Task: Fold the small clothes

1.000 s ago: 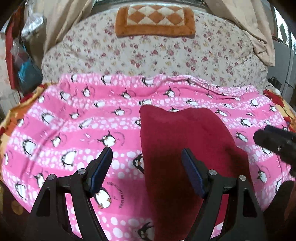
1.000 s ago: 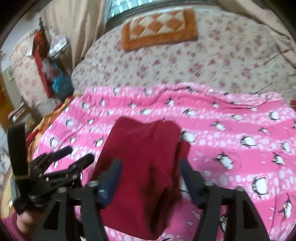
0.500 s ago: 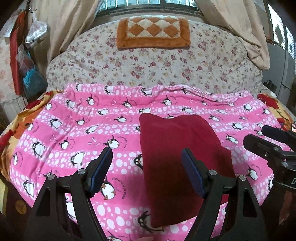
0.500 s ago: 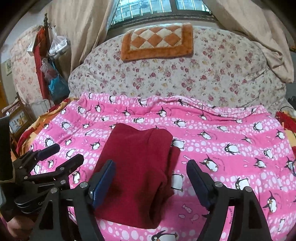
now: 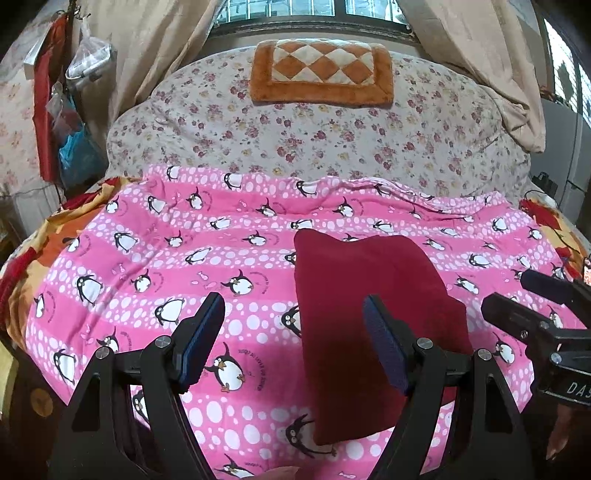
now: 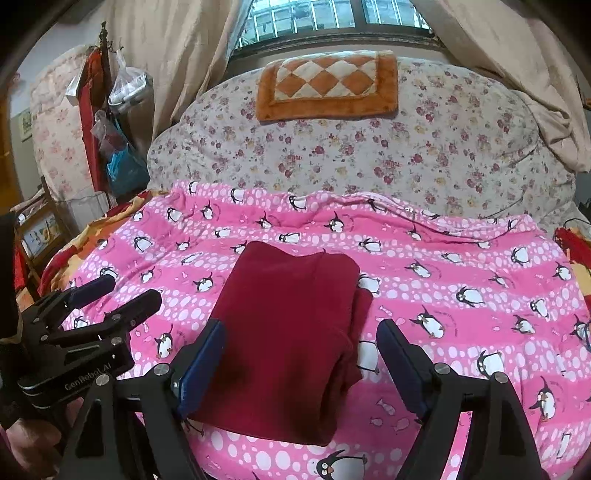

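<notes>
A pink penguin-print blanket covers the near part of the bed and fills the lower half of both views, with a floral quilt heaped behind it across the middle of the frame and an orange-and-cream checkered cushion lying on top of that heap at upper centre. Beige curtains hang at the upper left and upper right on either side of a barred window, and plastic bags hang along the wall at the left edge. Nothing lies on or across the folded dark red garment, which rests flat on the pink blanket at lower centre of the right wrist view and right of centre in the left wrist view. It forms a long rectangle whose long axis runs from the bottom of the frame up toward the quilt, leaning a little to the right at its far end in the right wrist view; a second folded layer shows along its right side there. The right gripper hangs above the garment's near end with its jaws spread wide and holding nothing, the cloth showing between the two blue pads. The left gripper is likewise spread and empty, held over the blanket with the garment's left edge between its fingers and the right finger in front of the cloth. Each gripper also appears at the lower edge of the other's view, the left one at lower left and the right one at lower right, both beside the garment without touching it.
</notes>
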Available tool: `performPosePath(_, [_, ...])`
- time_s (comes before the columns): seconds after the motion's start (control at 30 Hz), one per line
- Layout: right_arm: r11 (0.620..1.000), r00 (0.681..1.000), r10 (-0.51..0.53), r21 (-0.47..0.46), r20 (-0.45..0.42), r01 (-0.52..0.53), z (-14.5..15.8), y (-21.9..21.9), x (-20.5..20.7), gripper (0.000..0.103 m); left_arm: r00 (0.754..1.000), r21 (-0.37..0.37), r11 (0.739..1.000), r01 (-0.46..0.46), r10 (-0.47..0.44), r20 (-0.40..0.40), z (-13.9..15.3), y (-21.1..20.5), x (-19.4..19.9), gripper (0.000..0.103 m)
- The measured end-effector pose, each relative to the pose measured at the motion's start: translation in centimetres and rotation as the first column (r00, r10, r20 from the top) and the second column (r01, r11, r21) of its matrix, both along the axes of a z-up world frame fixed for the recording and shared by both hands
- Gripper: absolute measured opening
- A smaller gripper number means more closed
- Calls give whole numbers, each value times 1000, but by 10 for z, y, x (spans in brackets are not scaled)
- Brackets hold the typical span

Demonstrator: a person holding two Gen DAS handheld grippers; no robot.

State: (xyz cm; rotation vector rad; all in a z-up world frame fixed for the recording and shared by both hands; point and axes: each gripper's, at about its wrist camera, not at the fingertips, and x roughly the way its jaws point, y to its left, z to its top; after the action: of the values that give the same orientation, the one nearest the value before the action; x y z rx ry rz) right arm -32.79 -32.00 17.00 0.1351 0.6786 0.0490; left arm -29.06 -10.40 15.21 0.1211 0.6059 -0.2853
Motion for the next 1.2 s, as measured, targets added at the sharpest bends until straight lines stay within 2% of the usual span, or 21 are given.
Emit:
performPosePath(0.43, [1000,999,1,23,-46,0,-21,-4,6,82,1000,21,1000,21,-21,-18,-16,-11,4,78])
performPosePath(0.97, [1000,999,19,-2,-43,-19,-24,5,4,82,1000,25,999,27,-27,-1,-5,-11,0,78])
performPosePath(1.2, [1000,999,7,-15,-52,-7,-27,2,9,82,999,24,999,38,-37,-26,-10,-17,19,78])
